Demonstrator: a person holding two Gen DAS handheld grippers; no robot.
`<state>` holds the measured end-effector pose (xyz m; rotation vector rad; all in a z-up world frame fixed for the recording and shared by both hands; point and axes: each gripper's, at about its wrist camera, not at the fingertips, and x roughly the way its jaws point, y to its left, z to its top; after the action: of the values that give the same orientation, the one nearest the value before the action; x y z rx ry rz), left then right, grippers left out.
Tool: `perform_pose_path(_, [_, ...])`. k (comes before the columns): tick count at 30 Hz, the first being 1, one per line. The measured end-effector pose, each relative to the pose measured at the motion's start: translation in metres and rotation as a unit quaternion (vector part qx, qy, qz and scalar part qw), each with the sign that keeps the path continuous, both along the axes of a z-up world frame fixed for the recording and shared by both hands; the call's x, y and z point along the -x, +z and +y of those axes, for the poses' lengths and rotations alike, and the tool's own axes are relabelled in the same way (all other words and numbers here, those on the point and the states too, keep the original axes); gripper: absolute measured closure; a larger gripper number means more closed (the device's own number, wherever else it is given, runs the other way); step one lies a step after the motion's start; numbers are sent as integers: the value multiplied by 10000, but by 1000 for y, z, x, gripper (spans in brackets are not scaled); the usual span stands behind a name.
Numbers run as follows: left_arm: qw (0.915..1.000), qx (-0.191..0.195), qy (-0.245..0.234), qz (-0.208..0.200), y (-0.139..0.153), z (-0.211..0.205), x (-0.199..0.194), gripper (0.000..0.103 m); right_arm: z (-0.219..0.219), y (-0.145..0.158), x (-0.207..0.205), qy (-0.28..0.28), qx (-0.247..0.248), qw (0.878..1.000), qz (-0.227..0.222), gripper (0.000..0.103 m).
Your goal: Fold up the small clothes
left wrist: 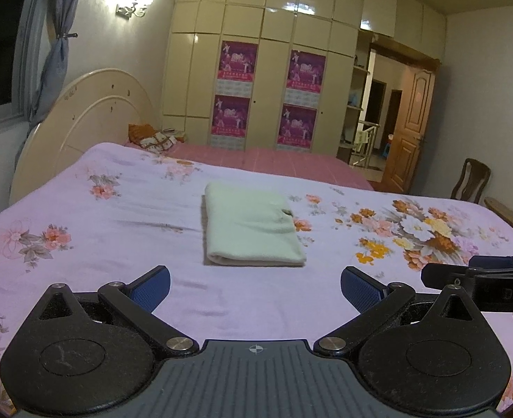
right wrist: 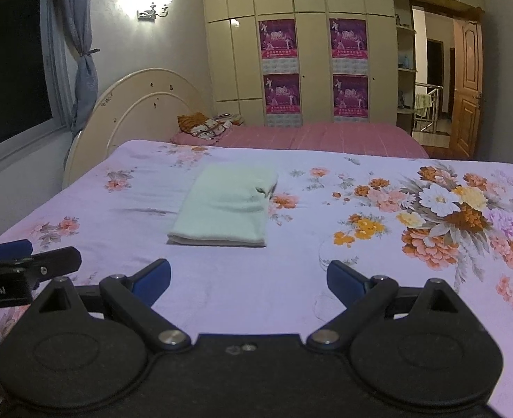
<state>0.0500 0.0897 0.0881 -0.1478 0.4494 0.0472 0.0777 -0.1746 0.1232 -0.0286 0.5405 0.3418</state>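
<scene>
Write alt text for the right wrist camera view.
A folded pale green cloth lies on a lilac floral bedsheet, ahead of the open, empty right gripper. The left gripper shows at the left edge.

Pale green cloth (left wrist: 249,226), lilac floral bedsheet (left wrist: 117,216)

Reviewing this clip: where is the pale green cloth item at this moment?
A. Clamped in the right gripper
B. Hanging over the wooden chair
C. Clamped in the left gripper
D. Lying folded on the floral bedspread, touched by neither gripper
D: the pale green folded cloth lies flat on the lilac floral bedspread, while the left gripper and the right gripper are both open, short of it.
</scene>
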Motion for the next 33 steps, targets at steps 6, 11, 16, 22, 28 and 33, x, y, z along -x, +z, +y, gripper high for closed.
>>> perform_pose_path(6, [10000,12,-5,29,-1,-4,-2,0,1,1,0,-12,27,10000,-24,7])
perform_pose_path(11, [10000,-22,-57,38,0,-7,-6,0,0,1,-1,-51,17,10000,0,7])
perform_pose_path(16, [10000,-47,-72,41,1,-8,-9,0,0,2,0,-69,6,10000,-25,7])
perform_pose_path(22, [9999,-38,-84,40,1,-7,-9,0,-1,1,-1,-96,-61,9999,44,7])
perform_pose_path(28, [9999,-46,-105,31,2,-8,-9,0,-1,2,-2,-95,-102,9999,50,7])
perform_pose_path(33, [9999,-77,-122,29,1,-7,-9,0,-1,2,-2,-115,-101,9999,51,7])
